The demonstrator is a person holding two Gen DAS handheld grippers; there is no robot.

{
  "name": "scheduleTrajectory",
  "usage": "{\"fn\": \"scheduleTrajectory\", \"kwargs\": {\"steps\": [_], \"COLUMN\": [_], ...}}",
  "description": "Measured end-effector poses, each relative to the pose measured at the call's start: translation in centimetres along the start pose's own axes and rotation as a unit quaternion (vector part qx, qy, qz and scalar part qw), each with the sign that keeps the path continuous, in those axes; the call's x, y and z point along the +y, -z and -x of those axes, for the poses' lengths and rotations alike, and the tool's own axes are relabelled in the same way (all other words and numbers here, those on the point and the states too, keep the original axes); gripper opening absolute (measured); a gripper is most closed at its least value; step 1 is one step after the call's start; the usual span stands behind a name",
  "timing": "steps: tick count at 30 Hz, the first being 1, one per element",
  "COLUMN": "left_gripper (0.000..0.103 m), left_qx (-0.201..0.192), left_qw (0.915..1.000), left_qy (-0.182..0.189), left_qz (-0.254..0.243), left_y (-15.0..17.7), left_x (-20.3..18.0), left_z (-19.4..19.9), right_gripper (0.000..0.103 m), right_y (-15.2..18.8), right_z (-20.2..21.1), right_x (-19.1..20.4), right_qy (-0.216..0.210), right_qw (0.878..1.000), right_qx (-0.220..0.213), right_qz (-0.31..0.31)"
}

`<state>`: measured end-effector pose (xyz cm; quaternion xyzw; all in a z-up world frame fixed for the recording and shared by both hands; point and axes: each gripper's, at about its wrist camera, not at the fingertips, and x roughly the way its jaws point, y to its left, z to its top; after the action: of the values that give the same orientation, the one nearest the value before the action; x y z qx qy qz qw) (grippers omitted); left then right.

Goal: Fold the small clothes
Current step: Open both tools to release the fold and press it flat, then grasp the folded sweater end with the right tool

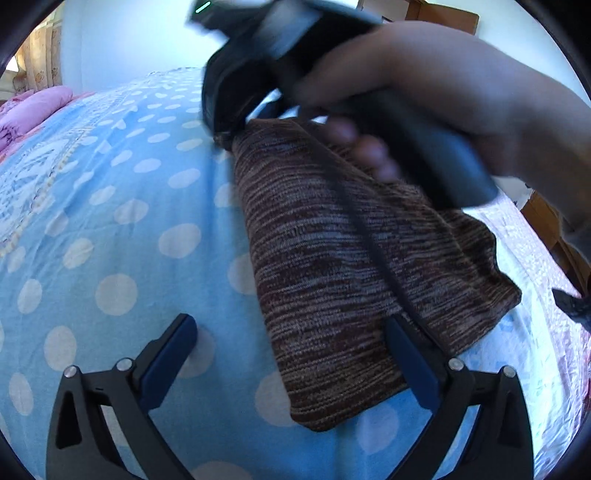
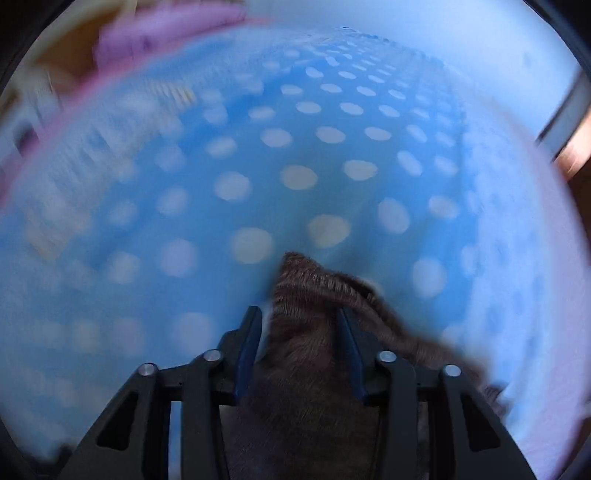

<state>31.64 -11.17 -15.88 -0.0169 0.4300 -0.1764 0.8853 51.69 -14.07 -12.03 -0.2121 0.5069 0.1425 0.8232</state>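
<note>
The brown cloth [image 1: 332,280] lies on the bed [image 1: 110,221] with its long axis running away from the wide-open, empty left tool [image 1: 291,354], while the right tool [image 2: 301,325] pinches its far corner.

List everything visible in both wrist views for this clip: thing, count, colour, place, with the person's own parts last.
knit garment: one, brown striped, lying on the bed, one corner lifted
bedsheet: one, light blue with pale dots, under the garment
pink bedding: one pile, pink-purple, far left end of the bed
wooden furniture: brown, beyond the bed, kind unclear
left tool: one, black with blue pads, wide open; one finger over the garment's near edge
right tool: one, black with blue pads, shut on the garment's corner
hand: one, holding the right tool's handle above the garment
</note>
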Motion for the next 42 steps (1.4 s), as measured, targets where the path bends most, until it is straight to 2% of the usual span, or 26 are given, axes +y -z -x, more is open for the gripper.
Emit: {"fn": "scheduleTrajectory", "kwargs": {"steps": [1,5,8,9,10,11,12,13,17,19,21,24,26,27,28,29,32,34,37,38,39,41,42], "left_gripper": [0.103,0.103,0.103,0.103,0.103,0.103,0.103,0.103,0.103,0.103,0.103,0.103,0.103,0.103,0.103,0.103,0.103,0.103,0.103,0.103,0.103,0.103,0.103], "left_qx": [0.000,0.001,0.000,0.000,-0.001,-0.003,-0.007,-0.016,-0.082,-0.101,-0.102,-0.085,-0.056,-0.027,-0.010,0.004,-0.007,-0.002,-0.006,-0.007,-0.007,-0.003,-0.002], "left_qw": [1.0000,1.0000,1.0000,1.0000,1.0000,0.9999,0.9997,0.9993,0.9931,0.9917,0.9923,0.9948,0.9965,0.9963,0.9960,0.9967,0.9971,0.9975,0.9976,0.9975,0.9975,0.9973,0.9972], "left_qy": [-0.001,0.001,0.004,0.005,0.006,0.012,0.020,0.027,0.032,0.027,0.019,-0.010,-0.044,-0.074,-0.083,-0.073,-0.048,-0.041,-0.040,-0.040,-0.040,-0.038,-0.040], "left_qz": [-0.002,-0.006,-0.005,-0.004,-0.003,0.001,0.008,0.021,0.077,0.075,0.068,0.055,0.044,0.035,0.030,0.036,0.058,0.057,0.057,0.057,0.058,0.062,0.062], "left_y": [0.0,0.3,0.7,0.8,0.7,0.8,0.7,0.7,0.3,-1.0,-2.7,-5.4,-6.1,-6.2,-5.7,-5.0,-4.1,-4.0,-3.9,-3.9,-3.9,-4.0,-4.1], "left_x": [0.0,-0.5,-0.5,-0.5,-0.3,-0.1,0.2,0.6,2.5,2.5,2.2,1.9,1.9,1.9,2.1,2.4,3.1,3.3,3.6,3.5,3.5,3.5,3.3], "left_z": [0.0,0.0,0.4,0.5,0.5,0.7,0.9,1.3,4.4,5.5,5.7,3.9,1.7,-0.1,-0.9,-1.8,-1.4,-1.6,-1.6,-1.6,-1.7,-1.9,-2.0], "right_gripper": [0.002,0.001,0.004,0.011,0.023,0.029,0.038,0.043,0.043,0.043,0.043,0.040,0.038,0.038,0.038,0.038,0.038,0.038,0.038,0.031,0.004,0.003,0.003], "right_y": [-0.3,-1.6,-1.3,-1.0,-0.6,0.0,0.7,1.6,7.3,10.3,13.4,16.3,17.0,17.3,17.7,17.9,18.5,18.3,17.7,17.5,17.2,17.1,17.4], "right_z": [-0.5,-1.2,-1.7,-1.2,-0.7,0.1,1.1,2.4,7.7,9.5,10.3,9.2,8.3,7.9,7.4,7.1,6.9,6.1,5.1,5.1,5.0,4.4,3.7], "right_x": [0.3,-2.6,-3.1,-3.3,-3.7,-4.1,-4.6,-5.1,-8.4,-10.0,-11.4,-11.9,-11.3,-11.1,-11.3,-11.9,-14.6,-16.0,-16.7,-16.4,-15.9,-15.7,-16.6], "right_qy": [0.008,-0.023,-0.059,-0.067,-0.078,-0.088,-0.095,-0.104,-0.128,-0.130,-0.123,-0.146,-0.135,-0.118,-0.087,-0.062,-0.069,-0.068,-0.142,-0.152,-0.146,-0.086,-0.079], "right_qw": [1.000,0.996,0.994,0.994,0.992,0.991,0.989,0.986,0.972,0.966,0.962,0.961,0.967,0.970,0.973,0.973,0.953,0.949,0.939,0.938,0.943,0.953,0.949], "right_qx": [-0.001,-0.022,-0.024,-0.035,-0.042,-0.051,-0.063,-0.081,-0.140,-0.163,-0.173,-0.155,-0.148,-0.144,-0.136,-0.132,-0.167,-0.164,-0.167,-0.173,-0.169,-0.144,-0.133], "right_qz": [0.005,-0.085,-0.086,-0.083,-0.085,-0.090,-0.095,-0.102,-0.140,-0.155,-0.174,-0.177,-0.159,-0.157,-0.164,-0.181,-0.242,-0.261,-0.266,-0.259,-0.248,-0.253,-0.276]}}
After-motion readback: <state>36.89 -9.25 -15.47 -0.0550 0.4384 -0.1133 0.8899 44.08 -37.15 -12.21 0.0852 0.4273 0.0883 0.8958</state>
